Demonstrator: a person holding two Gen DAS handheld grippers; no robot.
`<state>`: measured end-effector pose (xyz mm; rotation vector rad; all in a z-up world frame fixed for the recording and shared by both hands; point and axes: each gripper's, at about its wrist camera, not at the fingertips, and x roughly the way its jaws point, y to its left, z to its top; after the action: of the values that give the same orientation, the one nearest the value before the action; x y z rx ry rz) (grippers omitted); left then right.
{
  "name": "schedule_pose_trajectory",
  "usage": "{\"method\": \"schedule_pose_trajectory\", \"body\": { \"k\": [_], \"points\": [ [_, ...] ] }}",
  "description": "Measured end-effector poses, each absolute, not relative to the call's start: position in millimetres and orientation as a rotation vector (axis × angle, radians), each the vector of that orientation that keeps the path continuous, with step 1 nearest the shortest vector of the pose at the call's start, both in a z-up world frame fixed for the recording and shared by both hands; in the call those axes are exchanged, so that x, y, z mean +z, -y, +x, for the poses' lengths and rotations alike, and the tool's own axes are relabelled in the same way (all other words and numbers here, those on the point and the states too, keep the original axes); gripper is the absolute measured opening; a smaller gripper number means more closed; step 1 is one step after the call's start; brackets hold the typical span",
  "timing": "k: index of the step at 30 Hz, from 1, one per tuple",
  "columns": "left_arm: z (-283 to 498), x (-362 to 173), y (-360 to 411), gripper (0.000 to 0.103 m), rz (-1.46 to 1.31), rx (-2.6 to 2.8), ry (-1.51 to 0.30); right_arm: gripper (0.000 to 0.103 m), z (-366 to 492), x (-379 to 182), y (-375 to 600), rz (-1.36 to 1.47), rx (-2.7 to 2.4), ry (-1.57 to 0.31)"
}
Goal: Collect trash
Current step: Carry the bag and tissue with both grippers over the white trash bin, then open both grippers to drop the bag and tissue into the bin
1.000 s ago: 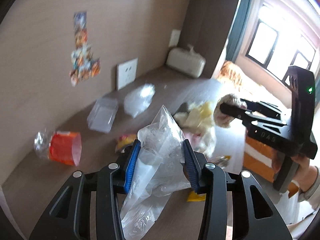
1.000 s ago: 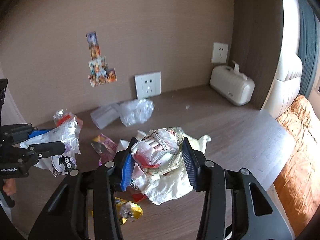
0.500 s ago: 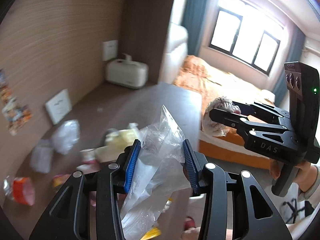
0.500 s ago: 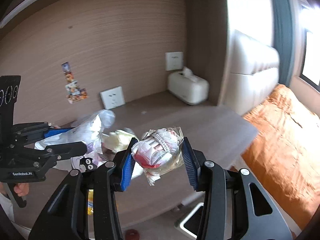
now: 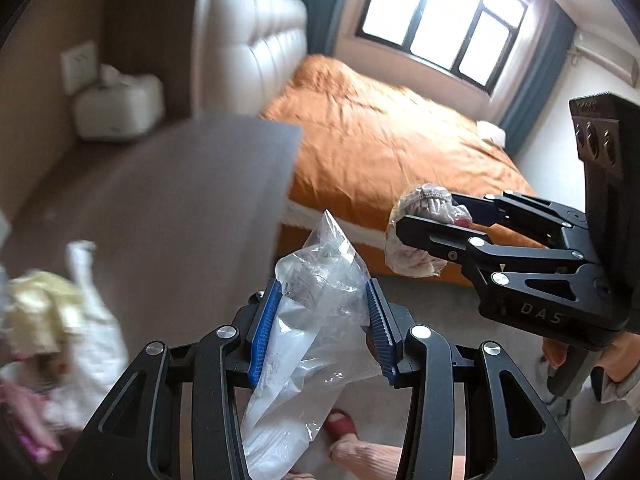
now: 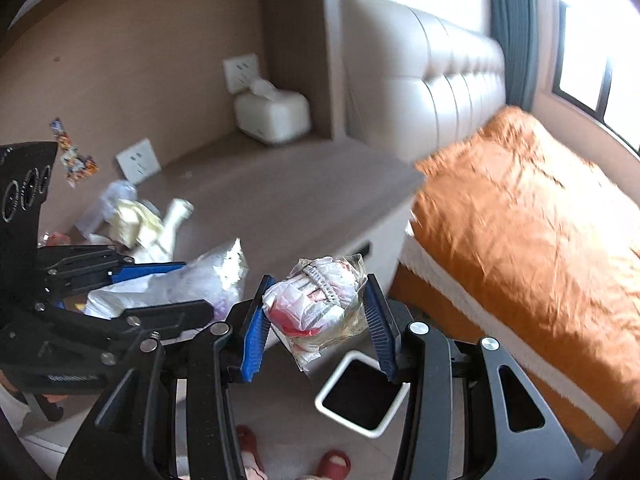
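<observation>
Right wrist, hand-held gripper [image 6: 316, 316] angled down, gripping wrapper wad [image 6: 316, 304]

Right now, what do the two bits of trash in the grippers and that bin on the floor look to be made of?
Clear bag: thin glossy plastic film, see-through and creased.
Crumpled wad: likely paper wrapped in shiny clear film.
Bin: probably smooth white hard plastic; its inside looks black.

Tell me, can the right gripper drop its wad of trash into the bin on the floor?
Probably yes. The right gripper, shut on the wad, hangs just above the open bin, with nothing between them.
</observation>
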<state>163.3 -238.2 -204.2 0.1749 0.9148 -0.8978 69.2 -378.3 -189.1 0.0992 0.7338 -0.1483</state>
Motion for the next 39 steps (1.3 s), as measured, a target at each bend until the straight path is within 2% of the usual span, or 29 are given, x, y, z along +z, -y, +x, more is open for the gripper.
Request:
{"method": "schedule_pose_trajectory", "body": {
  "k": [7,11,25,26,28,29,30,31,32,34,39],
  "points": [
    [171,-277,295,0.043,0.183,-0.936,-1.003,0.046,69,-240,423,0.125,-0.148,-0.797],
    [179,-329,319,0.043,0.177,-0.942,-1.054,0.046,78,-290,449,0.154,-0.122,-0.834],
    [191,-590,382,0.043,0.234,-0.943,-1.22,0.046,116,-548,521,0.245,-0.064,-1.031],
    [192,-605,387,0.045,0.24,-0.938,-1.222,0.046,118,-565,525,0.253,-0.061,-1.039],
    [194,-629,390,0.066,0.238,-0.921,-1.232,0.048,123,-593,528,0.269,-0.027,-1.066],
    [196,-642,390,0.097,0.217,-0.926,-1.252,0.059,125,-603,530,0.27,-0.023,-1.066],
    [197,-651,389,0.098,0.203,-0.92,-1.255,0.073,127,-613,532,0.276,-0.014,-1.071],
    [197,-659,389,0.098,0.206,-0.909,-1.256,0.092,128,-620,535,0.293,-0.007,-1.071],
    [198,-667,392,0.098,0.225,-0.898,-1.261,0.096,129,-625,537,0.297,-0.01,-1.072],
    [198,-674,392,0.098,0.245,-0.878,-1.264,0.098,130,-632,540,0.282,-0.027,-1.079],
    [199,-661,388,0.098,0.233,-0.87,-1.267,0.098,123,-618,542,0.302,-0.047,-1.076]
  ]
}}
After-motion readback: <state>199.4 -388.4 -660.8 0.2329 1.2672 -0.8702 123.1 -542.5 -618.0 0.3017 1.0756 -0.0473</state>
